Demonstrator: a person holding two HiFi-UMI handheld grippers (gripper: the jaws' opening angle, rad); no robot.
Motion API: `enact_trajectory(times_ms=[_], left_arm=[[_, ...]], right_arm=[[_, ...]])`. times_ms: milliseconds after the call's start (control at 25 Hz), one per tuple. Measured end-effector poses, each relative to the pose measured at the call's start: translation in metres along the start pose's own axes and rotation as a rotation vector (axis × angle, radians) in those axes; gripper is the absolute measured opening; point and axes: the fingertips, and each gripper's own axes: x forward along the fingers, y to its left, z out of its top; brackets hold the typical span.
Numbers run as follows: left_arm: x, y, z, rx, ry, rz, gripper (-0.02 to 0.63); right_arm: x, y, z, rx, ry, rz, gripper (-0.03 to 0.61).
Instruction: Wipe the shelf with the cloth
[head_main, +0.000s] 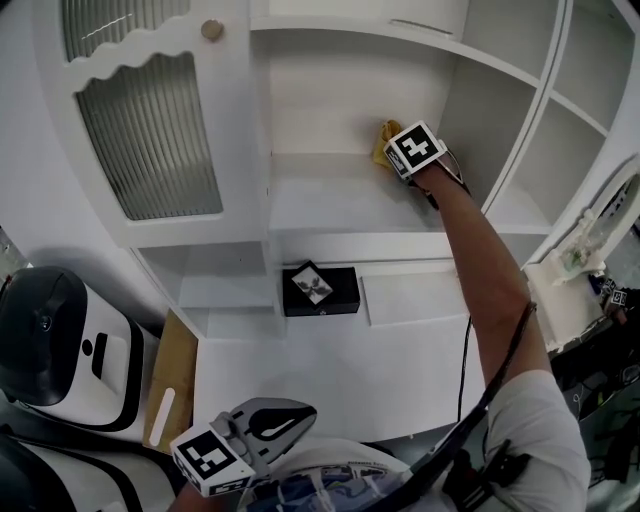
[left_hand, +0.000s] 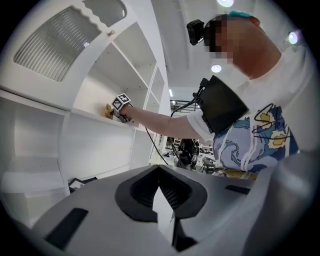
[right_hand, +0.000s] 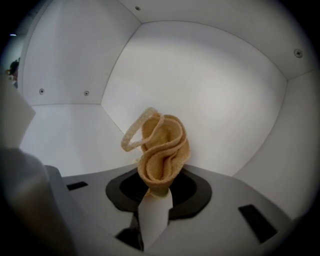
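Reaching deep into the open bay of the white-painted wooden cabinet (head_main: 492, 118), held the crumpled tan-yellow woven cloth (head_main: 382, 140) at the rear of the flat white shelf board (head_main: 320, 200), close by the back wall. Clamped the right grey two-jaw gripper (right_hand: 154, 212) on the cloth's lower end, jaws closed down to the thickness of the pinched fabric. Left the rest bunched in folds above the jaws, with one thin loop of hem curling off to the left. Could not tell from any view whether the cloth touched the board or the wall. Lost most of it in the head view behind the gripper's black-and-white marker cube (head_main: 415, 150). Met only plain white panels joining at a corner in the right gripper view, with no way to say which was the board.

Stretched the bare forearm (head_main: 480, 250) across the lower ledge to reach that far. Held the left grey two-jaw gripper (left_hand: 162, 212) low by the torso, well apart from the shelf, jaws pressed fully together with nothing between them. Caught it only partly in the head view, cut off at the bottom edge. Found a small black box (head_main: 320, 290) with a square marker on top on the ledge below the shelf, and a ribbed glass door (head_main: 150, 140) to the left, cropped at the top
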Motion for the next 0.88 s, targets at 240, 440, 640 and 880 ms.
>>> enact_trajectory(times_ms=[240,440,640,880], left_arm=[[0.000,-0.001,0.003,0.011,0.001,-0.014,0.012],[-0.005,-0.001,0.000,0.009,-0.001,-0.008,0.012],[-0.014,-0.001,-0.002,0.006,-0.007,0.000,0.012],[-0.022,-0.005,-0.005,0.010,-0.015,0.013,0.012]], right_arm=[[-0.005,-0.023,-0.021,0.025,0.072,-0.094,0.112],[-0.011,-0.032,-0.026,0.045,0.075,-0.141,0.112],[-0.028,-0.009,0.004,0.154,-0.071,-0.046,0.112],[-0.047,0.071,0.066,0.164,-0.216,0.187,0.112]])
